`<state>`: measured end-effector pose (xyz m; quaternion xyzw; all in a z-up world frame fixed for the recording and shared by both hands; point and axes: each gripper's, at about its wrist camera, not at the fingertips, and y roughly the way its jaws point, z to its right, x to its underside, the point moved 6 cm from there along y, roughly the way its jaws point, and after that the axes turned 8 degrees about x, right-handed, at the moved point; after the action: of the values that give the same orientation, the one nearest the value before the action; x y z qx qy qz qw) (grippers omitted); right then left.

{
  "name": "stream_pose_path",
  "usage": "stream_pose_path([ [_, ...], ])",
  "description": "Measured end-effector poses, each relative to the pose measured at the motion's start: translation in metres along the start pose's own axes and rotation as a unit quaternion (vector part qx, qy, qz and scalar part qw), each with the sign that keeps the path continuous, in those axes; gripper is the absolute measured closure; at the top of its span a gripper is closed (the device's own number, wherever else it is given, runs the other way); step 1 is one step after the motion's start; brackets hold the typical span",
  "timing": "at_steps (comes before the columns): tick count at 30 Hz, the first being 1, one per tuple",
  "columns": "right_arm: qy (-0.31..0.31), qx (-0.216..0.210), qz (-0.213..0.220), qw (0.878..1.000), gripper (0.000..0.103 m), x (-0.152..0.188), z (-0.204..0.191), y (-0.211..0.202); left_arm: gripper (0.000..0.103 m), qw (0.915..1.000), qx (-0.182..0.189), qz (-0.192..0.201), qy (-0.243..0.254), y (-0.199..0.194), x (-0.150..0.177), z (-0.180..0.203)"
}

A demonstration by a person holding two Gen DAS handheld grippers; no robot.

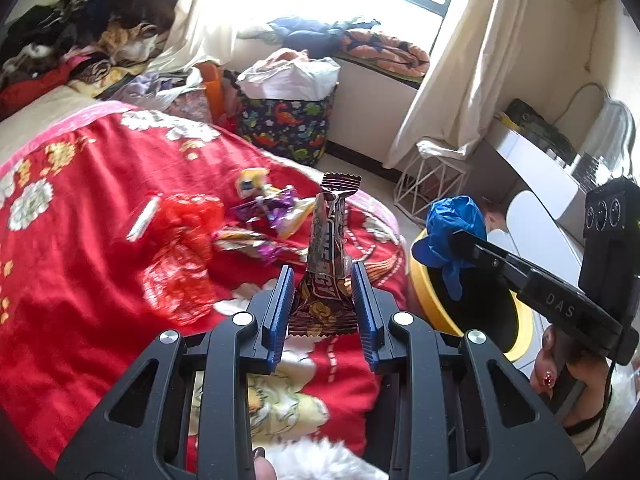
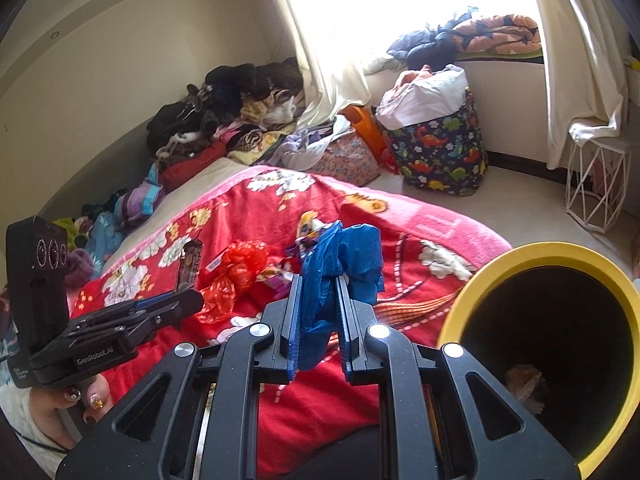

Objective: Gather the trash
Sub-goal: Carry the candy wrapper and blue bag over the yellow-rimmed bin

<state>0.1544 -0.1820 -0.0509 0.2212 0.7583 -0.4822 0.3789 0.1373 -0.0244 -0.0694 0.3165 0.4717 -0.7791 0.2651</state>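
1. A bed under a red floral blanket (image 1: 100, 208) fills the left and centre of both wrist views. Its far end is buried beneath a heap of dark clothes (image 1: 80, 32), too tangled to tell apart.
2. A bright window washes out the top of each view; nothing beyond the cream curtains (image 1: 460, 80) can be made out.
3. A dinosaur-print fabric bin (image 2: 440, 152) stands on the floor at 1 o'clock in the right wrist view, stuffed with white bags that hide its contents.
4. A yellow-rimmed trash can (image 2: 552, 256) sits at 3 o'clock in the right wrist view, where its dark inside shows a pale scrap at the bottom. The left wrist view shows only a slice of its rim, the rest covered by the other tool.
5. The right gripper (image 2: 318, 300) is clamped on a crumpled blue plastic bag (image 2: 344, 256), held above the blanket edge just left of the can.
6. The left gripper (image 1: 322, 292) is closed around a brown snack wrapper (image 1: 326, 248), standing upright between the blue pads; its lettering is partly creased and unreadable.
7. Loose trash remains on the blanket at 11 o'clock of the left gripper: a red plastic bag (image 1: 188, 216) and purple and yellow wrappers (image 1: 272, 212), blurred.
8. A hand with decorated nails (image 2: 80, 400) grips the left tool, cut off at the frame's edge.
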Motion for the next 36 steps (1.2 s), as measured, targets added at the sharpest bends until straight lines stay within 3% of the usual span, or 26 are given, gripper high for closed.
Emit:
stream_pose_path([
  [17,0.062,0.045,0.041,0.996,0.088,-0.011,0.072,-0.039,0.079,0.997,0.048,-0.014,0.06,0.031,-0.003,0.073],
  [36,0.114,0.102,0.051,0.987,0.088,-0.002,0.138,-0.064,0.079,0.9907,0.087,-0.041,0.096,0.062,0.011,0.125],
])
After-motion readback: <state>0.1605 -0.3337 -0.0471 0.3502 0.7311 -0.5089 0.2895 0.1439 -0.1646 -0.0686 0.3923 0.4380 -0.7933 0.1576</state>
